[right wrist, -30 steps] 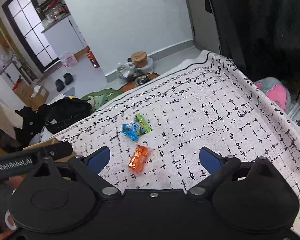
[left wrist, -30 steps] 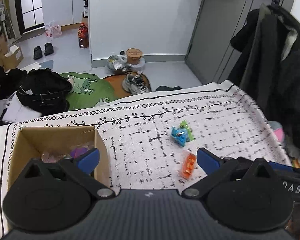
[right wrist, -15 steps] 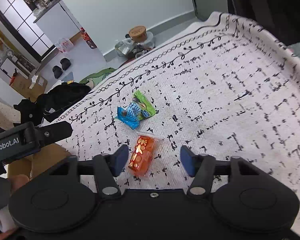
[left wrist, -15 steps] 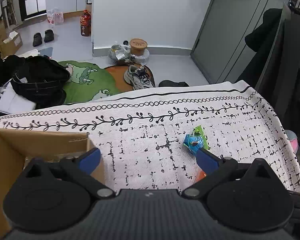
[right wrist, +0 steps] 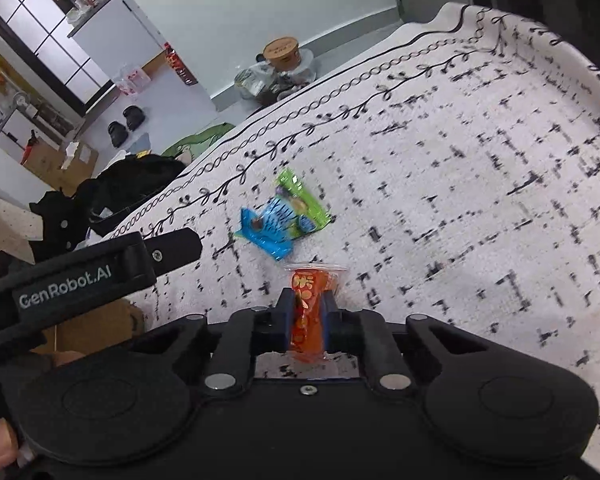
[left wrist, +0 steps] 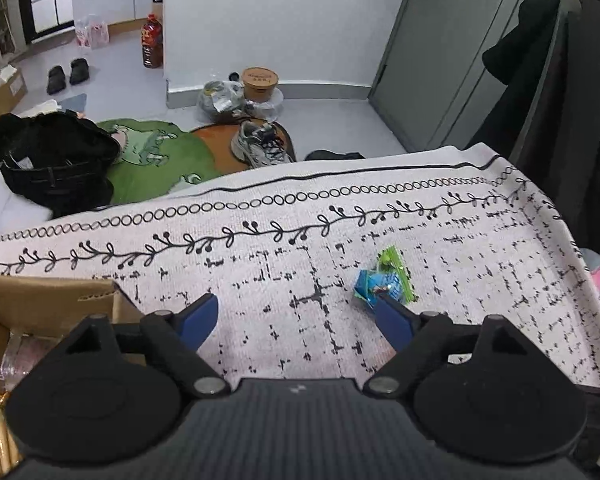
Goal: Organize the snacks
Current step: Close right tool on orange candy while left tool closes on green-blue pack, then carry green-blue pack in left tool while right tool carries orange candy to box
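Note:
My right gripper [right wrist: 309,304] is shut on an orange snack packet [right wrist: 310,312] that lies on the white patterned cloth [right wrist: 460,200]. Just beyond it lie a blue packet [right wrist: 272,228] and a green packet [right wrist: 300,196], overlapping. In the left wrist view the same blue packet [left wrist: 378,286] and green packet [left wrist: 392,260] sit just past my right fingertip. My left gripper [left wrist: 296,316] hangs over bare cloth with its jaws closing and nothing between them. A cardboard box [left wrist: 48,300] with snacks inside stands at its left.
The cloth's far edge [left wrist: 300,178] drops off to a floor with a shoe [left wrist: 260,146], a green rug [left wrist: 152,160] and a black bag [left wrist: 56,160]. Dark coats [left wrist: 560,80] hang at the right. The left gripper's body [right wrist: 84,276] shows at the left of the right wrist view.
My right gripper came down over the orange packet and shut on it. My left gripper moved lower and forward, its jaws narrowing, with the blue and green packets now near its right fingertip.

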`<control>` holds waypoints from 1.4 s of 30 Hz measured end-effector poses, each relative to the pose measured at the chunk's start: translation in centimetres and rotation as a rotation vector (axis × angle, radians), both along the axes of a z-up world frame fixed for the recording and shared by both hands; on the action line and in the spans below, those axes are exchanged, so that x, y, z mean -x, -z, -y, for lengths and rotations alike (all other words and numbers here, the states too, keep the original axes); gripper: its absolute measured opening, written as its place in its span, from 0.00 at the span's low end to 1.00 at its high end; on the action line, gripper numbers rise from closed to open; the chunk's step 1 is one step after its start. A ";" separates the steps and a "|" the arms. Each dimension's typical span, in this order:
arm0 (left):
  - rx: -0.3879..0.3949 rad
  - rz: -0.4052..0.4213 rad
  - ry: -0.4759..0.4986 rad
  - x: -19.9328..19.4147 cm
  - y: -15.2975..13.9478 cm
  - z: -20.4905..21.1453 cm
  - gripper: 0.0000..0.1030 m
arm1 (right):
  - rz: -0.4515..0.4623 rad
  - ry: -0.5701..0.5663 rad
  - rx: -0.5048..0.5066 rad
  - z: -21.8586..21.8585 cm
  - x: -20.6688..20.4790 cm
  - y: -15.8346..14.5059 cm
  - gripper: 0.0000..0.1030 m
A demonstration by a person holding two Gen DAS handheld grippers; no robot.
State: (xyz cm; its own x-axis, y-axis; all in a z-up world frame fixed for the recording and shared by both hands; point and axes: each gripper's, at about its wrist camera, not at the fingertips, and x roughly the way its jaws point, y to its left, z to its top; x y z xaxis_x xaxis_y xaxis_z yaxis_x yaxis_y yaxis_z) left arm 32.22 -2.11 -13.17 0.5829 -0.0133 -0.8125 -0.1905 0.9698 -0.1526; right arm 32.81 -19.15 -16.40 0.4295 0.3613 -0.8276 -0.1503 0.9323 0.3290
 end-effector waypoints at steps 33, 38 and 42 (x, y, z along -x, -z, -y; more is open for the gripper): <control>0.073 -0.022 0.029 -3.5 3.9 3.6 0.31 | -0.006 0.044 -0.019 1.8 -0.6 -0.5 0.32; 0.072 -0.029 0.018 -2.6 3.7 2.9 0.30 | -0.009 0.031 0.004 1.2 -0.6 0.1 0.40; 0.057 -0.033 0.024 -1.9 3.4 2.7 0.30 | -0.021 0.033 0.037 1.1 -0.8 0.9 0.28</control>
State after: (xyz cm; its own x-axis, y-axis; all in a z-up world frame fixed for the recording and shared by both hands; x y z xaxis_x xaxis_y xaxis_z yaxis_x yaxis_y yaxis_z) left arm 34.16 -4.78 -16.55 0.5548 -0.0736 -0.8287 -0.1733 0.9640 -0.2016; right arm 33.59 -20.23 -17.26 0.4230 0.3160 -0.8492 -0.1130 0.9483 0.2966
